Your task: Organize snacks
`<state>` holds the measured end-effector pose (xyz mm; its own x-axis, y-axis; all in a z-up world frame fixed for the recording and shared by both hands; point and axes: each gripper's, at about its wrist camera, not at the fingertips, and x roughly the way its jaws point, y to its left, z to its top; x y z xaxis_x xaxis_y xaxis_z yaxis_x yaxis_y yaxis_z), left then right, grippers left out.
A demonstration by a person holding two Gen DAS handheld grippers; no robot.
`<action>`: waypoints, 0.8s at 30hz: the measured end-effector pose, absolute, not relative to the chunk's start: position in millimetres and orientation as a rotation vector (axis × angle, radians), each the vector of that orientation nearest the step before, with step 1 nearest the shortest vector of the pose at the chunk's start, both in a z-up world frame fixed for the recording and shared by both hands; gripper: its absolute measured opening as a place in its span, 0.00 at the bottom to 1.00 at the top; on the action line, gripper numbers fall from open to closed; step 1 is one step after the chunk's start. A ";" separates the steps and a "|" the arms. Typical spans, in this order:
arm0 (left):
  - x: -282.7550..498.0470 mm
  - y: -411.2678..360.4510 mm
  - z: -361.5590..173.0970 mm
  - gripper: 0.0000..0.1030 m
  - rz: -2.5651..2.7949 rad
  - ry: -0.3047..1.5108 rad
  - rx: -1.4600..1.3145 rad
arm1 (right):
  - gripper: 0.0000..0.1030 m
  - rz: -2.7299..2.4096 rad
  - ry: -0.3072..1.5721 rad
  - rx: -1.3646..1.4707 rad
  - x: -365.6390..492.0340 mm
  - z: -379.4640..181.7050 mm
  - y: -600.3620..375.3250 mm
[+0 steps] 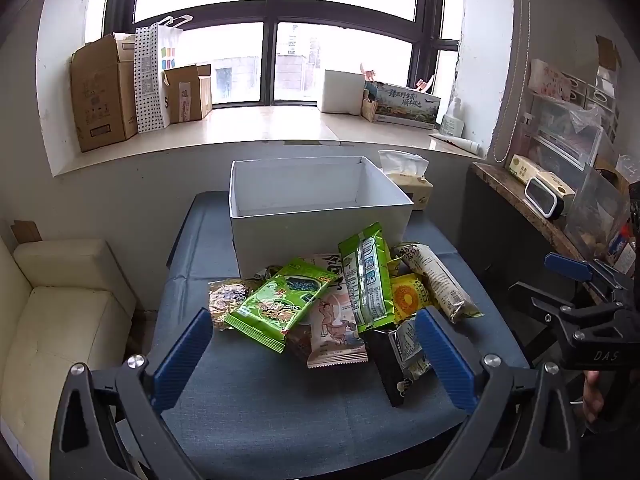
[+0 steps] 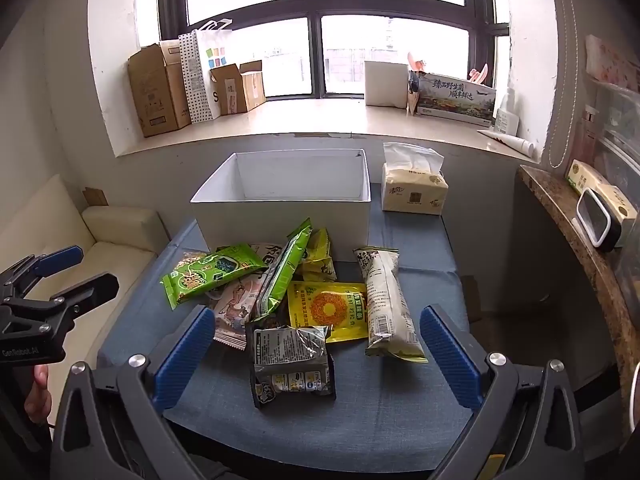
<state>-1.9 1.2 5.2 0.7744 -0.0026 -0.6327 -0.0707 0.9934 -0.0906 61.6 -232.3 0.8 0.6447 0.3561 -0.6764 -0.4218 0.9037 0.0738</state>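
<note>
Both the left gripper and right gripper hover wide open and empty over the heap of crinkly snack packets before the open white cardboard box, so take the loose top packet first.

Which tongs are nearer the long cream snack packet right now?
Right. The long cream snack packet lies just ahead of the right tongs, inside their right finger; the left tongs sit farther to its left.
</note>
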 end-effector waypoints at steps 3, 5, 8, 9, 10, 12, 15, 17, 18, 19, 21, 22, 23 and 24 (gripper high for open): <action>-1.4 1.0 3.3 1.00 0.040 0.690 -0.106 | 1.00 0.445 0.748 -0.094 61.0 1.2 -232.0; -1.5 1.1 2.4 1.00 0.039 0.693 -0.109 | 1.00 0.447 0.749 -0.097 60.9 0.6 -231.2; -1.4 0.8 2.3 1.00 0.037 0.694 -0.110 | 1.00 0.451 0.755 -0.102 61.0 -0.7 -230.0; -1.4 0.5 2.5 1.00 0.037 0.692 -0.109 | 1.00 0.450 0.757 -0.104 60.9 -1.1 -229.5; -1.7 0.3 2.7 1.00 0.033 0.691 -0.108 | 1.00 0.451 0.757 -0.105 60.6 -1.4 -229.1; -1.6 -0.2 2.5 1.00 0.032 0.693 -0.109 | 1.00 0.452 0.758 -0.106 60.3 -2.1 -228.8; -0.8 0.1 1.6 1.00 0.032 0.695 -0.109 | 1.00 0.453 0.761 -0.106 60.5 -3.3 -228.4; 0.0 0.2 1.3 1.00 0.032 0.698 -0.109 | 1.00 0.453 0.765 -0.104 60.8 -4.2 -228.5; 0.4 0.0 1.4 1.00 0.031 0.699 -0.108 | 1.00 0.453 0.765 -0.105 60.8 -4.2 -228.4; 0.7 -0.3 1.6 1.00 0.029 0.699 -0.107 | 1.00 0.454 0.764 -0.105 61.0 -4.2 -228.5; 0.5 -0.9 2.0 1.00 0.029 0.698 -0.106 | 1.00 0.456 0.765 -0.104 61.1 -4.7 -228.3; 0.3 -1.3 1.8 1.00 0.026 0.698 -0.105 | 1.00 0.456 0.765 -0.105 60.7 -5.1 -228.1; 0.3 -0.9 2.0 1.00 0.022 0.699 -0.108 | 1.00 0.455 0.765 -0.105 60.7 -5.1 -228.0; 0.2 -0.9 2.0 1.00 0.017 0.698 -0.111 | 1.00 0.456 0.767 -0.105 60.9 -5.6 -227.9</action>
<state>0.2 -0.9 2.0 0.7663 -0.0209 -0.6422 -0.0530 0.9940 -0.0957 60.9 -227.9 -5.6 0.6282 0.3594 -0.6901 -0.4347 0.8977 0.0717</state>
